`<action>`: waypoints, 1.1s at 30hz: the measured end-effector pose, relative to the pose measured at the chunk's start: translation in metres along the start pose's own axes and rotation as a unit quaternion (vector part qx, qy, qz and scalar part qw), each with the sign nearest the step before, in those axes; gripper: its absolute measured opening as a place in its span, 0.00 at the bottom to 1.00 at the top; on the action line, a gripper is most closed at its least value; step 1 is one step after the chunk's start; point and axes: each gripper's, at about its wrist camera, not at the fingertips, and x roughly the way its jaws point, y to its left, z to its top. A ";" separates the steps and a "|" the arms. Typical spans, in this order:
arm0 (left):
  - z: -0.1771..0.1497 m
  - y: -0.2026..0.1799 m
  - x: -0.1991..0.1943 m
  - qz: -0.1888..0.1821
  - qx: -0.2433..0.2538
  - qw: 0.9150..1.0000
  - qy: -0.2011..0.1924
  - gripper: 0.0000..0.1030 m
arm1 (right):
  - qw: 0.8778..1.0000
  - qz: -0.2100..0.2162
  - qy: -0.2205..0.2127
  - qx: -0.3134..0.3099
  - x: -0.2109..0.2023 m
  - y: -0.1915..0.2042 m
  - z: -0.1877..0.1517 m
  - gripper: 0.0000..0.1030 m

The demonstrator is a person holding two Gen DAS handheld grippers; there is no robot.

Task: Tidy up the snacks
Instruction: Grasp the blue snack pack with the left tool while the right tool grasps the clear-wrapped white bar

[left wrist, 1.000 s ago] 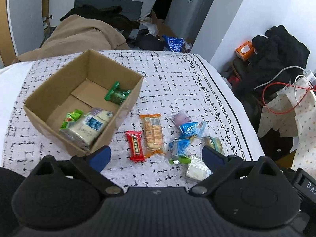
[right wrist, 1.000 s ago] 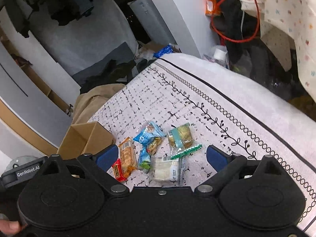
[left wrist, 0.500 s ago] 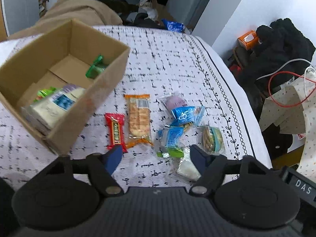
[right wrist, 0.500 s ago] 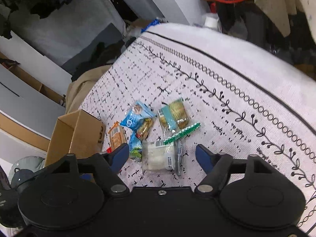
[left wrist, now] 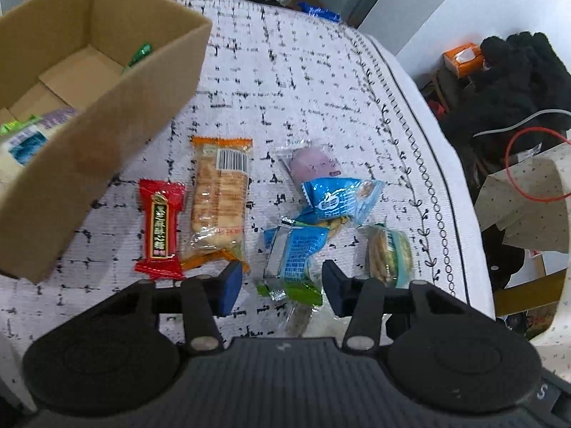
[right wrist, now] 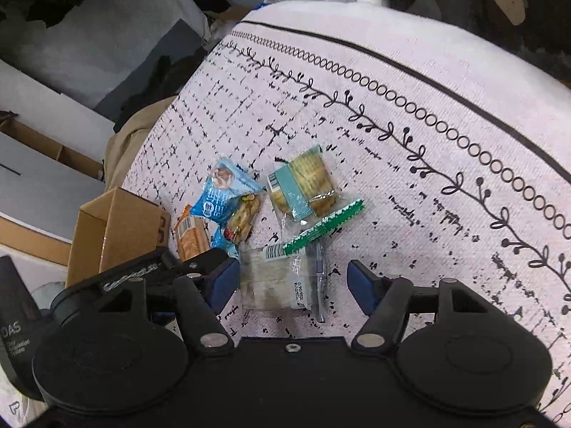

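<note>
Now we are holding the left gripper open around a blue-and-green packet, and the right gripper open around a clear wrapped snack; neither is gripping. Other snacks are lying on the patterned cloth beside the cardboard box.

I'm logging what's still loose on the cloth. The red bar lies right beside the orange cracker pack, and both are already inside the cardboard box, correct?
Not quite. The red bar does lie right beside the orange cracker pack, but both are on the patterned cloth, outside the cardboard box. The left wrist view shows this.
</note>
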 end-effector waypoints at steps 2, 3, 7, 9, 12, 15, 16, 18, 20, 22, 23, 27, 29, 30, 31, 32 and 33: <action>0.001 0.001 0.007 -0.002 -0.004 1.000 0.009 0.44 | 1.000 -0.001 0.007 -0.005 0.005 0.001 0.000 0.62; 0.001 0.001 0.010 -0.003 -0.007 1.000 0.012 0.43 | 1.000 -0.003 0.010 -0.007 0.007 0.002 0.001 0.61; 0.003 0.003 0.017 -0.002 -0.013 1.000 0.015 0.43 | 1.000 -0.010 0.017 -0.009 0.016 0.002 0.002 0.61; 0.005 0.003 0.020 -0.003 -0.012 1.000 0.017 0.38 | 1.000 -0.015 0.021 -0.013 0.021 0.002 0.002 0.61; 0.006 0.004 0.024 -0.006 -0.012 1.000 0.025 0.30 | 0.999 -0.018 0.026 -0.023 0.028 0.006 0.001 0.62; 0.006 0.003 0.021 -0.005 -0.004 1.000 0.023 0.29 | 0.999 -0.025 0.027 -0.040 0.033 0.012 -0.001 0.63; 0.006 0.002 0.020 -0.003 -0.003 1.000 0.021 0.29 | 0.998 -0.027 0.027 -0.045 0.034 0.014 -0.001 0.63; 0.005 0.003 0.016 -0.001 -0.002 1.000 0.018 0.28 | 0.998 -0.030 0.026 -0.052 0.035 0.015 -0.002 0.62; 0.005 0.004 0.010 -0.002 0.000 1.000 0.013 0.28 | 0.997 -0.034 0.024 -0.063 0.036 0.017 -0.003 0.53; 0.006 0.004 0.003 -0.001 0.003 1.000 0.009 0.28 | 0.997 -0.028 0.025 -0.062 0.035 0.015 -0.003 0.41; 0.006 0.004 0.000 0.000 0.003 1.000 0.007 0.28 | 0.998 -0.023 0.026 -0.059 0.034 0.014 -0.003 0.39; 0.007 0.002 -0.017 0.002 0.010 1.000 -0.006 0.28 | 0.997 -0.016 0.021 -0.067 0.026 0.018 -0.004 0.27; 0.007 0.001 -0.026 0.003 0.015 1.000 -0.012 0.28 | 0.997 -0.008 0.014 -0.073 0.020 0.020 -0.006 0.23; 0.007 0.000 -0.030 0.003 0.016 1.000 -0.016 0.28 | 0.997 -0.004 0.011 -0.075 0.016 0.021 -0.006 0.21; 0.007 0.000 -0.035 0.003 0.018 1.000 -0.019 0.28 | 0.997 -0.001 0.006 -0.078 0.013 0.022 -0.006 0.21; 0.007 -0.001 -0.040 0.004 0.019 1.000 -0.023 0.28 | 0.997 0.000 0.003 -0.080 0.010 0.023 -0.006 0.20; 0.007 -0.002 -0.045 0.004 0.021 0.999 -0.027 0.28 | 0.997 0.003 0.000 -0.081 0.006 0.023 -0.007 0.20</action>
